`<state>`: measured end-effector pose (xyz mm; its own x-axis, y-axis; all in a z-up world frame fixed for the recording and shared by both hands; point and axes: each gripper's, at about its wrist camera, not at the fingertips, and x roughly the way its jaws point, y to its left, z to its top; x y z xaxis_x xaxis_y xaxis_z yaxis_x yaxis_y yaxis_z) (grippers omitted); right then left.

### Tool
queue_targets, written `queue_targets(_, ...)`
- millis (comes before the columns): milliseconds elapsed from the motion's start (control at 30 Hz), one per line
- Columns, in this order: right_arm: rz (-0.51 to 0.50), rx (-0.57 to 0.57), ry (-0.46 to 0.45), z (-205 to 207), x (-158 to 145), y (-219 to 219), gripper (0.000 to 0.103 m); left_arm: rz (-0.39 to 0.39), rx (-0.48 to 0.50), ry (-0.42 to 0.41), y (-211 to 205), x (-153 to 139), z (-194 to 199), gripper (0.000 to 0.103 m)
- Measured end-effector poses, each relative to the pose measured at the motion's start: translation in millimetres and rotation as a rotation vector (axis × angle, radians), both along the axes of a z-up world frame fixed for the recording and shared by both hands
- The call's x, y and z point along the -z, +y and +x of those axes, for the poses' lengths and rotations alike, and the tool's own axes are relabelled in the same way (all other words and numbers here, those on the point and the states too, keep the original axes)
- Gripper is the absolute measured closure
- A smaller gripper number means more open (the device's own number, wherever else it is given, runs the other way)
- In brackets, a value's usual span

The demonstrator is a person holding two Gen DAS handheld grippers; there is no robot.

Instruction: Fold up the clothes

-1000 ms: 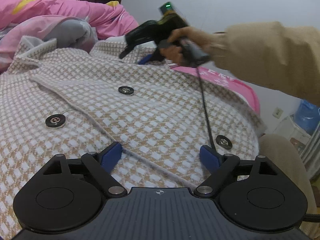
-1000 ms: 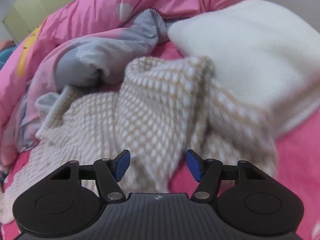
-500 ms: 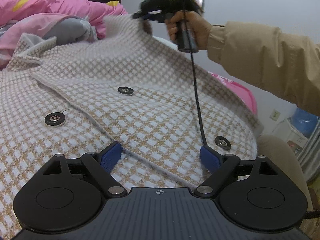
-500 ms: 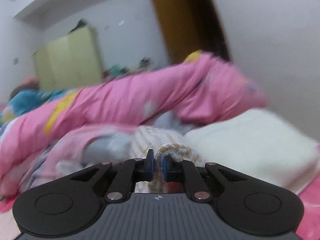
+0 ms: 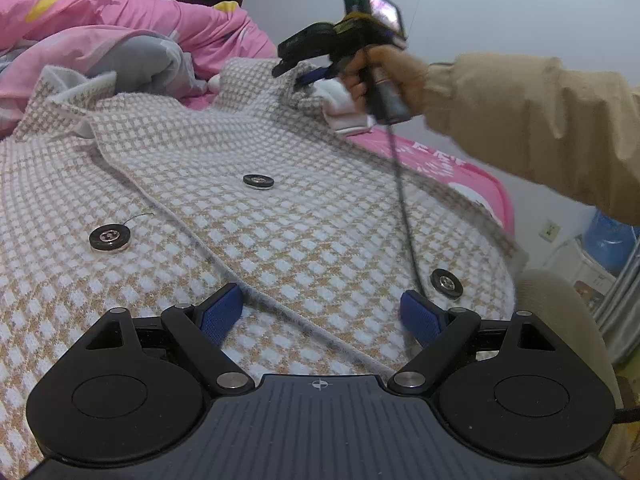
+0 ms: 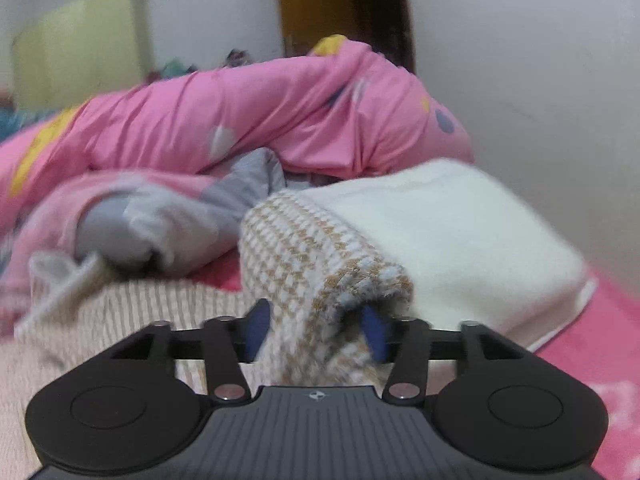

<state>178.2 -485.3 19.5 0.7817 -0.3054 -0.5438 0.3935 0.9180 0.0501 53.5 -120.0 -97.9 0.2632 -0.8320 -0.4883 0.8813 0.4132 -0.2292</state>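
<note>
My finger pads [image 5: 221, 314] are blue. The coat [image 5: 280, 216] has little tan and white checks with shiny black buttons [image 5: 109, 239]. At eleven o'clock lies a pink quilt [image 5: 120, 8] with yellow spots. My sleeve [image 5: 532, 120] is tan.

Home bedroom, bed [image 5: 472, 168], pink duvet [image 6: 248, 120], wardrobe [image 6: 84, 52], wooden door [image 6: 340, 4]

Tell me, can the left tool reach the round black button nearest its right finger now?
Probably yes: the left tool is open above the checked woven coat, and only the hanging black cable passes near that round black button.
</note>
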Motion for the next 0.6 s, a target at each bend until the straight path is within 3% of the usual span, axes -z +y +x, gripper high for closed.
queue_targets(100, -0.093, -0.034, 0.036, -22, -14, 10, 0.044, 0.002, 0.0, -0.005, 0, -1, 0, 0.016)
queue_targets(233, -0.086, -0.225, 0.076, -47, -18, 31, 0.078, 0.001, -0.001, -0.008, 1, -1, 0, 0.016)
queue_targets(367, -0.1, -0.407, 0.171, -42, 10, 65, 0.09, 0.002, -0.003, -0.01, 2, -2, -1, 0.016)
queue_targets(467, -0.143, -0.342, 0.269, -12, 52, 58, 0.092, 0.001, 0.0, -0.011, 3, -2, 0, 0.016)
queue_targets(500, -0.165, -0.286, 0.311, -3, 65, 48, 0.103, -0.001, 0.001, -0.008, 3, -2, 1, 0.016)
queue_targets(533, -0.169, -0.235, 0.342, 5, 77, 37, 0.103, -0.002, 0.002, -0.006, 4, -2, 2, 0.016)
queue_targets(600, -0.046, -0.191, 0.293, 2, 68, 22, 0.103, -0.003, 0.002, -0.006, 5, -2, 1, 0.016)
